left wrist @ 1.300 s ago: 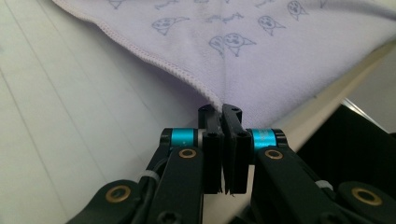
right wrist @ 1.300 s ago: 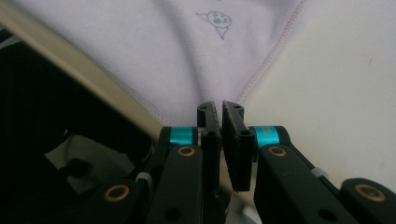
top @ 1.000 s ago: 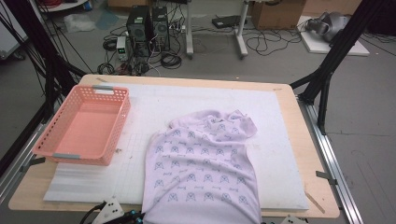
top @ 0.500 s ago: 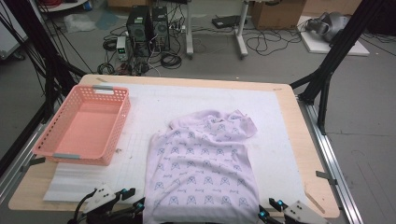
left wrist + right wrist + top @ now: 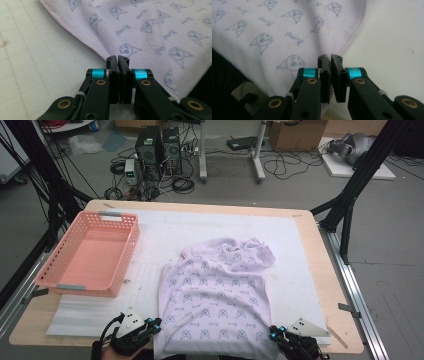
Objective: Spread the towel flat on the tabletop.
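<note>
Both of my grippers have come in from the near edge of the counter [image 5: 320, 285] since a second ago, when they were barely in the high view, and both sets of jaws have just been closing. My left gripper [image 5: 117, 58] now has its fingers pressed together on the near left hem of the garment [image 5: 215, 300], cloth caught between the pads. My right gripper [image 5: 330, 58] pinches the near right hem the same way. I judge both lower corners are secured, so a lift, pull or fold can start.

The garment is pale lilac with a small blue cartoon-face print and a stitched edge. It lies mid-counter on the white mat [image 5: 150, 245], mostly flat, bunched at its far end, its near edge hanging toward me. The pink basket [image 5: 125, 255] sits apart to its left.
</note>
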### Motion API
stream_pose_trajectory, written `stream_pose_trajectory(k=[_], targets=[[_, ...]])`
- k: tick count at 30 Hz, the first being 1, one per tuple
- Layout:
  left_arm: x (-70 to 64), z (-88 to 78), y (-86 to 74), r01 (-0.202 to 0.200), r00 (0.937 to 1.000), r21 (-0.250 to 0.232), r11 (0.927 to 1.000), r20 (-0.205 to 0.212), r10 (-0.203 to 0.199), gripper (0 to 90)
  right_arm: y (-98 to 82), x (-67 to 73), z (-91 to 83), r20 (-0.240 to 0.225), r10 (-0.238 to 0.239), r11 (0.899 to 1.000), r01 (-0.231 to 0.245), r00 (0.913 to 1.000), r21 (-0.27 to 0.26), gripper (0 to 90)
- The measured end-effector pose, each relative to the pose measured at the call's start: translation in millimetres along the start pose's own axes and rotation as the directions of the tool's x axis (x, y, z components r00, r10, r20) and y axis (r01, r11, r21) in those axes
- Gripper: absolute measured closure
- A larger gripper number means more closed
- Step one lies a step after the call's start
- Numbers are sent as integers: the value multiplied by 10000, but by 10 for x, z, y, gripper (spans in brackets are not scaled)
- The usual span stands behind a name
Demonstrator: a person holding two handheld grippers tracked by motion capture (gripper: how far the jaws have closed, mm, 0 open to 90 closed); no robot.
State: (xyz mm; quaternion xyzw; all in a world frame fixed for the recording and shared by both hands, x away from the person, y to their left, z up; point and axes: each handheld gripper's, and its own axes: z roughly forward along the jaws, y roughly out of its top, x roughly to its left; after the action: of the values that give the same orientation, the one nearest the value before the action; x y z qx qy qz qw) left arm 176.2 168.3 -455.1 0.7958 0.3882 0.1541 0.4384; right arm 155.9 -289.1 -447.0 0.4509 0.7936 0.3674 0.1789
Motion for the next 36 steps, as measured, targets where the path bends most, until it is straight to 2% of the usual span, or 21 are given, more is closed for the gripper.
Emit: stream_pose_trajectory(k=[7, 10, 12, 13, 14, 15, 16, 17, 19, 23, 27, 29, 30, 33, 35, 36], targets=[[-28, -270, -107, 115, 9978, 289, 9995, 657, -134, 878, -169, 47, -216, -428, -519, 9976, 538, 9977, 433, 858], [-95, -400, -183, -26, 9944, 428, 9991, 1055, -19, 878, -254, 86, -316, -685, -460, 9964, 507, 9966, 683, 858], [-133, -459, -236, 44, 9891, 557, 9984, 1467, -125, 875, -308, 114, -381, -890, -487, 9951, 560, 9948, 810, 857], [-144, -473, -258, 77, 9854, 571, 9983, 1691, -173, 867, -330, 116, -402, -1055, -449, 9940, 549, 9934, 942, 845], [-146, -473, -270, 55, 9851, 456, 9989, 1712, -133, 817, -347, 124, -422, -1076, -399, 9940, 504, 9934, 974, 813], [-135, -462, -265, 67, 9883, 299, 9995, 1518, -111, 685, -350, 120, -432, -1054, -437, 9947, 531, 9935, 880, 710], [-113, -438, -242, 215, 9903, 100, 9997, 1370, -226, 591, -336, 111, -432, -895, -513, 9962, 573, 9947, 663, 619], [-82, -411, -209, 398, 9914, -102, 9992, 1254, -382, 549, -312, 98, -432, -676, -504, 9979, 531, 9964, 374, 593], [-13, -355, -128, 762, 9927, -513, 9958, 974, -709, 493, -242, 79, -411, -522, -309, 9992, 296, 9982, -253, 536], [137, -193, 46, 1076, 9933, -928, 9899, 528, -1030, 475, -51, 34, -262, 180, -139, 9957, 154, 9997, -912, 526], [305, 34, 213, 1560, 9877, -985, 9828, 199, -1548, 465, 147, -52, -21, 680, 171, 9944, -99, 9975, -1050, 516], [362, 155, 278, 1715, 9852, -803, 9819, 90, -1713, 460, 226, -84, 90, 798, 440, 9946, -362, 9958, -968, 504], [374, 218, 306, 1727, 9850, -677, 9826, 107, -1724, 453, 261, -97, 143, 916, 440, 9956, -361, 9948, -863, 504], [369, 398, 363, 1248, 9921, -145, 9921, -140, -1250, 439, 348, -126, 287, 961, 369, 9977, -312, 9947, -604, 506], [372, 476, 389, 1055, 9942, 3, 9944, -204, -1055, 439, 388, -156, 368, 969, 278, 9988, -236, 9949, -437, 506], [381, 492, 410, 1138, 9933, 84, 9935, -234, -1136, 446, 405, -166, 403, 975, 311, 9990, -279, 9948, -339, 504]])
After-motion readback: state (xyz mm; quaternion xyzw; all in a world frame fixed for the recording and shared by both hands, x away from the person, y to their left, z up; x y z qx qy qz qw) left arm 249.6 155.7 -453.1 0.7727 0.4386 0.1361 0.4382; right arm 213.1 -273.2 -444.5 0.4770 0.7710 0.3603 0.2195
